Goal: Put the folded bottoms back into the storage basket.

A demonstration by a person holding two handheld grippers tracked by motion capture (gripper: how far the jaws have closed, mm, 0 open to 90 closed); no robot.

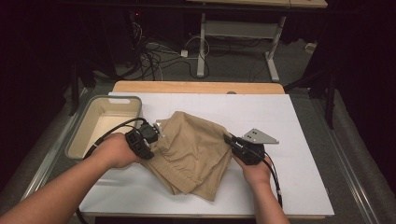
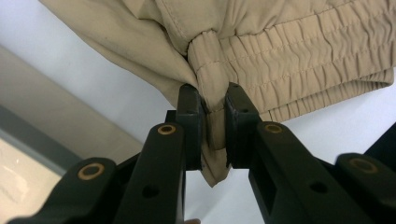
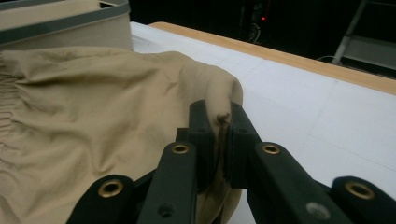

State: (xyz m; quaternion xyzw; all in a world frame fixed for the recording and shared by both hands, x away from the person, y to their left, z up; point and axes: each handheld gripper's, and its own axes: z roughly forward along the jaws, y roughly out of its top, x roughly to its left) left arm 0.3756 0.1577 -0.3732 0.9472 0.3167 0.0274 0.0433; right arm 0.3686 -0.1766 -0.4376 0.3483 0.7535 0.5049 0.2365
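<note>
Two grippers, one garment, and a fair bit is hard to read. From the high view my left gripper (image 1: 156, 133) has its tips buried in cloth, so the jaw gap can't be judged there; the room beyond the table is dark, just cables and a desk frame. The beige bin (image 1: 105, 122) at the table's left edge has its inside washed out, contents unreadable. The tan shorts (image 1: 194, 151) lie bunched on the white table cover (image 1: 299, 186), centre, slightly toward me, just right of the bin; folds hide the underside and I can't tell which leg is which.

Left to right for pose: my left forearm comes in from the bottom left corner, hand (image 1: 114, 150) wrapped round the gripper body, pointing right into the shorts' left edge. In the left gripper view, my left gripper (image 2: 213, 114) is clamped on a bunched bit of the elastic waistband (image 2: 299, 56), cloth squeezed between the pads and a tail hanging below.

My right forearm rises from the bottom edge, hand (image 1: 254, 171) under the grey plate, right gripper (image 1: 227, 137) aimed left at the shorts' right edge. In the right gripper view, that gripper (image 3: 219, 119) pinches a fold of the tan fabric (image 3: 93, 116), jaws nearly together with only thin cloth between.
</note>
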